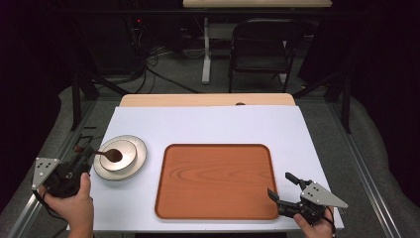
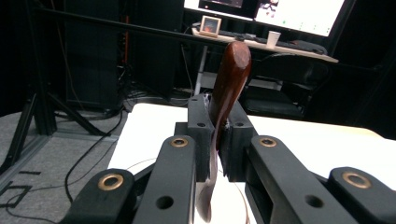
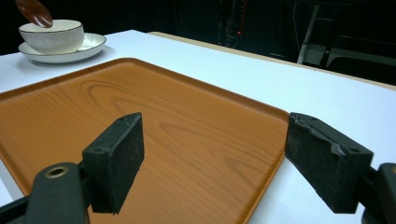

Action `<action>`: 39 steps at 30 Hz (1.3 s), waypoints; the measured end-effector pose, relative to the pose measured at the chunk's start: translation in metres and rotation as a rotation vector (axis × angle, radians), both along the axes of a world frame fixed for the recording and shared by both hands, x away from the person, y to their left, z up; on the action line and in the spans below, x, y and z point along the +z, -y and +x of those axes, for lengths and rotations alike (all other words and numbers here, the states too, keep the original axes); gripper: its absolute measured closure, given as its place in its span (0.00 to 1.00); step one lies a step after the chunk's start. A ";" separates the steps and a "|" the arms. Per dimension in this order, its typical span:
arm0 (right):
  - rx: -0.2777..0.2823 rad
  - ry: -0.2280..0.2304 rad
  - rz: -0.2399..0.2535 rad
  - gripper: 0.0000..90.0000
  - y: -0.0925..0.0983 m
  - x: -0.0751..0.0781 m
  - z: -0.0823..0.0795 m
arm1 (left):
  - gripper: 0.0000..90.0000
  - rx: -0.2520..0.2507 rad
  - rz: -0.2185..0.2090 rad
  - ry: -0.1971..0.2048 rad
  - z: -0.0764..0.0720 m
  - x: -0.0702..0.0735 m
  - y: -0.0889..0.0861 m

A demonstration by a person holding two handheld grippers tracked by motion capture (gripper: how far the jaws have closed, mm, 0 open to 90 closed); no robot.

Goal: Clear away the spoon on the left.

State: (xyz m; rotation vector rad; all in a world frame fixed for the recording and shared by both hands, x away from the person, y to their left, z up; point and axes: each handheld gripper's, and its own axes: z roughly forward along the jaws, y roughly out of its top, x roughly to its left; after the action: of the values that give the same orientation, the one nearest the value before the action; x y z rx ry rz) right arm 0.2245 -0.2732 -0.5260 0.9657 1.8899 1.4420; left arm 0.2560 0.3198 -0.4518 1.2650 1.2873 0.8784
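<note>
High view shows a white bench (image 1: 208,124) with a wooden tray (image 1: 216,181) lying flat near its front middle. To the left of the tray, a little apart from it, a pale bowl (image 1: 124,153) sits on a saucer (image 1: 140,158). The left gripper (image 1: 81,161) is at the front left corner, held by the left hand (image 1: 74,203). Its jaws are closed on the handle of a dark brown wooden spoon (image 1: 106,154), and the round end of the spoon is over the bowl; whether it touches the bowl I cannot tell.

Left gripper view shows the spoon (image 2: 229,84) pinched between the two black jaws, its handle rising past them toward the camera side.

The right gripper (image 1: 286,188) is at the front right corner of the tray, held by the right hand (image 1: 314,229). Its jaws stand wide apart and hold nothing. Right gripper view looks across the tray (image 3: 140,121) between the jaws, with the bowl (image 3: 51,36) on its saucer (image 3: 91,44) far at the upper left and the spoon tip (image 3: 35,11) just above the bowl.
</note>
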 end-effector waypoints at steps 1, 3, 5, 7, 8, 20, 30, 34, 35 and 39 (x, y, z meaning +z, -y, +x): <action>0.000 0.000 0.000 0.21 0.000 0.000 0.000 | 0.94 -0.010 0.002 0.001 0.000 0.001 0.001; 0.000 -0.001 0.000 0.21 0.000 0.000 0.000 | 0.94 -0.016 0.005 0.003 -0.001 0.002 0.003; 0.000 -0.001 0.001 0.21 0.000 0.000 0.000 | 0.94 -0.037 0.004 -0.001 -0.001 0.003 0.007; 0.000 0.001 0.001 0.21 0.000 0.000 0.000 | 0.94 -0.055 0.008 -0.001 -0.002 0.005 0.011; 0.000 0.003 -0.001 0.21 0.000 0.000 0.000 | 0.94 -0.058 0.007 0.000 -0.002 0.005 0.012; 0.002 0.006 -0.003 0.21 0.001 0.000 0.000 | 0.94 -0.197 0.011 -0.020 -0.001 0.008 0.043; 0.001 0.006 -0.002 0.21 0.001 0.001 0.000 | 0.94 -0.334 0.031 -0.059 0.001 0.005 0.080; -0.002 0.006 -0.001 0.21 0.001 0.001 0.000 | 0.94 -0.393 0.038 -0.075 0.002 0.005 0.093; -0.003 0.005 0.000 0.21 0.001 0.001 0.000 | 0.94 -0.412 0.038 -0.082 0.003 0.006 0.097; -0.003 0.004 -0.003 0.21 0.001 0.000 -0.001 | 0.94 -0.473 0.048 -0.122 0.006 0.010 0.106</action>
State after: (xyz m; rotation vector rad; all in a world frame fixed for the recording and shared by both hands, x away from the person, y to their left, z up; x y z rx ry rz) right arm 0.2237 -0.2739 -0.5257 0.9626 1.8868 1.4379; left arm 0.2618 0.2139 -0.4423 1.5953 0.9978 0.5016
